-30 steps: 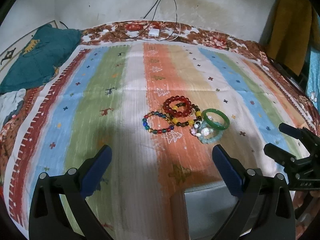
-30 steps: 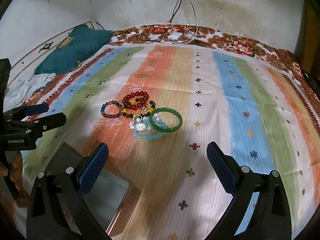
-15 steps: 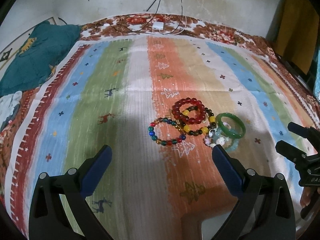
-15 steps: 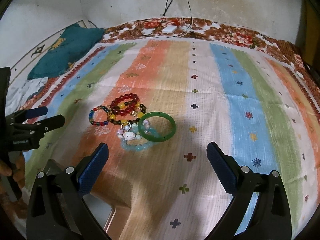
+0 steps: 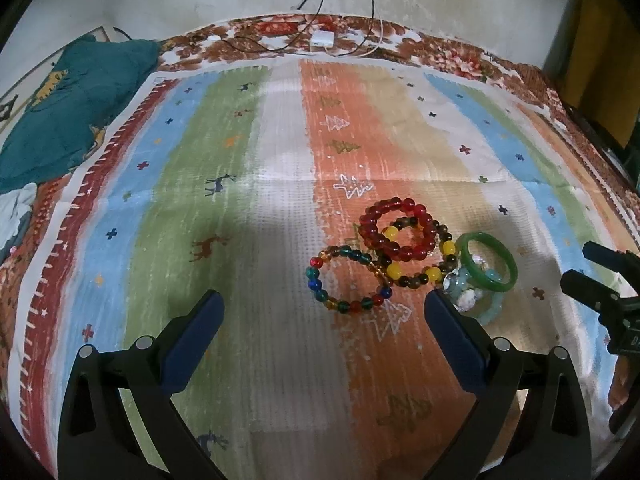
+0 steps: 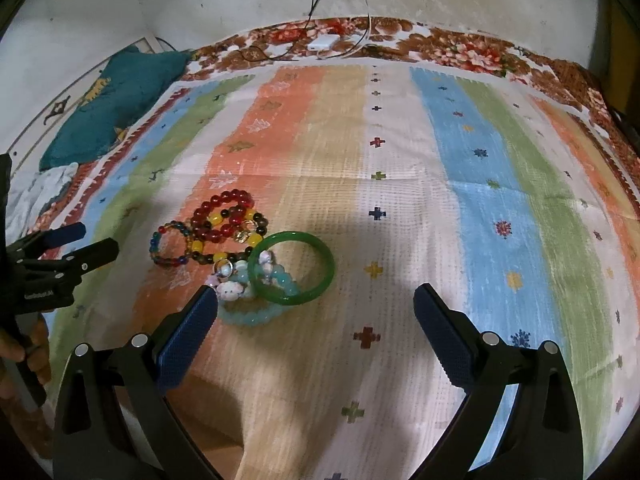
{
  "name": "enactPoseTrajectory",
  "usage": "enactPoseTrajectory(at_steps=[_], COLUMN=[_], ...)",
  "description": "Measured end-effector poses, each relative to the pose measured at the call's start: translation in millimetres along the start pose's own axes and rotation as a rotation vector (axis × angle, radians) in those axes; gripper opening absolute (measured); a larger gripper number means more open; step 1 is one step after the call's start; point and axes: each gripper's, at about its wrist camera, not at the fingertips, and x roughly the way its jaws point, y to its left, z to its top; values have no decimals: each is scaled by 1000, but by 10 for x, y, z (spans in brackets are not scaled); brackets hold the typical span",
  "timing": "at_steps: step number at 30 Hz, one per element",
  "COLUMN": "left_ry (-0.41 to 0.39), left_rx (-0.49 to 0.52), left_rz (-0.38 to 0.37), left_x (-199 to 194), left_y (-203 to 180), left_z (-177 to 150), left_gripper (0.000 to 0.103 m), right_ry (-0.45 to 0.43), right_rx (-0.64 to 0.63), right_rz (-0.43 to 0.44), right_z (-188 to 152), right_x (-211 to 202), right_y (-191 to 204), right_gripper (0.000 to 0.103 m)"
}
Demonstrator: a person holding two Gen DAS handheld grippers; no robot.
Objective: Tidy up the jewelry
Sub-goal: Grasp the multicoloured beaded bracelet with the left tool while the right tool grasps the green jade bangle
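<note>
Both tools stand released, fingers spread wide with nothing between them. In the left wrist view the left tool [image 5: 324, 308] hangs low in the frame over a striped cloth [image 5: 180, 208], and the jewelry sits right of centre: a multicolour bead bracelet [image 5: 348, 280] nearest, a red bead bracelet [image 5: 396, 234] lying over a brown-and-yellow bead bracelet [image 5: 424, 270], then a green bangle [image 5: 486, 262] resting on a pale blue bead bracelet [image 5: 480, 306]. In the right wrist view the right tool [image 6: 316, 306] sits low, with the bangle just above its left finger and the pile at centre left
</note>
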Motion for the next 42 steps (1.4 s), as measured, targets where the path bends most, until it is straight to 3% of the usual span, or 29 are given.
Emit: enactPoseTrajectory(at_steps=[26,33,36,42], left_ry=[119,145,153,165], left_rx=[0,-7,-4,26], left_rz=[30,10,13,35], left_x=[633,714,767,831], left_y=[53,56,60,52], left_z=[147,138,152,111], left_gripper=[98,97,92,86], right_ry=[156,179,186,177], right_rx=[75,75,82,76], right_rz=[-13,-68,-76,-103], right_z=[200,212,217,232], right_x=[681,844,904,945], right_y=[-188,-218,-233,-231], right_gripper=[100,99,99,88])
